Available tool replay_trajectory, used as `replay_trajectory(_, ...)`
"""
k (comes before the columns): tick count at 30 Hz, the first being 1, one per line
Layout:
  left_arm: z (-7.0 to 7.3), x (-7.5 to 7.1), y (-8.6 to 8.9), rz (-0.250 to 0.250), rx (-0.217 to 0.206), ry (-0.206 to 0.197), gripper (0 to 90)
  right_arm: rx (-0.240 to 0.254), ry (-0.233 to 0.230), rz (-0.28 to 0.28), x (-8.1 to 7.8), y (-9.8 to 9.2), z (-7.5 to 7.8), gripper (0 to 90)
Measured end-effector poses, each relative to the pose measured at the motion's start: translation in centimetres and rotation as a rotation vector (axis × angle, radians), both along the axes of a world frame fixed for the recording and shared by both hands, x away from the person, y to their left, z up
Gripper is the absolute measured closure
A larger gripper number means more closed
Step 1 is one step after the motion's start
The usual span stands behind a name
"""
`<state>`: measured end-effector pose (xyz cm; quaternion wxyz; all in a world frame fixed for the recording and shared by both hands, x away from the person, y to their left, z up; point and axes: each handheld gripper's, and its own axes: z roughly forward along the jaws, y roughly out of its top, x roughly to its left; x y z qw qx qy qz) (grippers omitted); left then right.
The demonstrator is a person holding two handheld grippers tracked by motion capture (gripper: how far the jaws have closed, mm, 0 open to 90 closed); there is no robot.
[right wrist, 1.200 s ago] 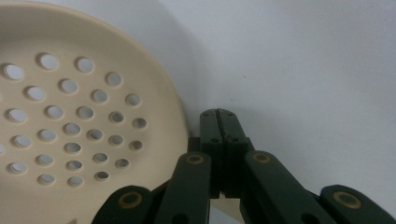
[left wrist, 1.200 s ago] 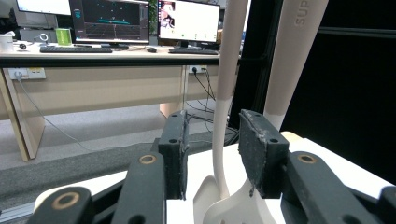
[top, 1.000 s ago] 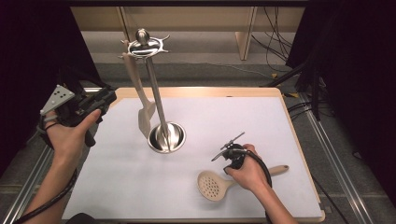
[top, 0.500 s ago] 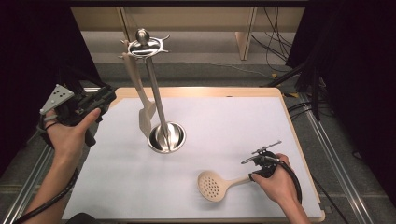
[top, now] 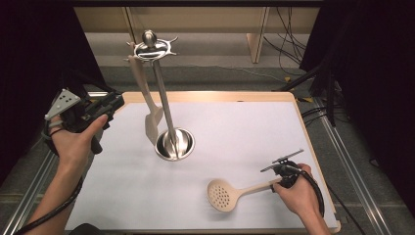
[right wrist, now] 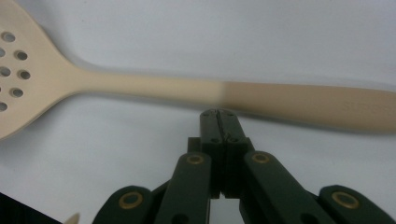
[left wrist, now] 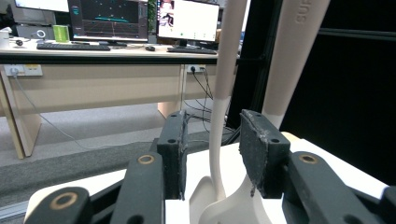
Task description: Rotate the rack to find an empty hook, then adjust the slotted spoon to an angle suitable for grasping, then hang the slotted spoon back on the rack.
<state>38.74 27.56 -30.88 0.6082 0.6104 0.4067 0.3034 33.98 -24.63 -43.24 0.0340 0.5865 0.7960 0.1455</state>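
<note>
Showing right claw (right wrist: pixel 217 114) closed beside skimmer (right wrist: pixel 140 86) handle, empty.

Beige plastic slotted spoon (top: pixel 235 192) w/ round perforated head lies flat on white table surface, approx. at 5 o'clock from table centre. Head points to 8 o'clock, handle to 2 o'clock; the handle is darker tan at its far end.

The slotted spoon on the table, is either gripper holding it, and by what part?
No. The right gripper is shut on nothing, just short of the slotted spoon handle. The left gripper stands open near the hanging spatula, gripping nothing.
</note>
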Motion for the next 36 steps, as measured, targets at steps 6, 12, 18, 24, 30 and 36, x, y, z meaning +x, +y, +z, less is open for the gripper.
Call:
replay_trajectory(6, 0.0, -0.2, 0.2, 0.008, -0.001, 0.001, 61.5, 0.012, -0.003, -0.003, 0.1, -0.2, 0.3, 90.0)
replay_trajectory(12, 0.1, -0.2, 0.0, 0.004, 0.007, -0.003, 61.5, 0.001, 0.053, -0.015, 0.2, -0.5, -0.2, 90.0)
replay_trajectory(18, -0.1, -0.2, 0.3, 0.016, 0.004, 0.005, 61.5, -0.018, 0.113, -0.042, 0.6, -0.6, -0.6, 90.0)
replay_trajectory(24, -0.1, -0.1, 0.0, 0.010, 0.005, 0.005, 61.5, -0.057, 0.113, -0.049, 1.0, -1.2, -0.7, 90.0)
replay_trajectory(30, -0.1, -0.4, -0.1, -0.004, 0.007, 0.002, 61.4, -0.084, 0.121, -0.072, 1.4, -1.4, -0.8, 90.0)
replay_trajectory(36, 0.0, -0.5, 0.0, -0.006, 0.003, 0.001, 61.2, -0.112, 0.148, -0.086, 2.0, -1.2, -1.5, 90.0)
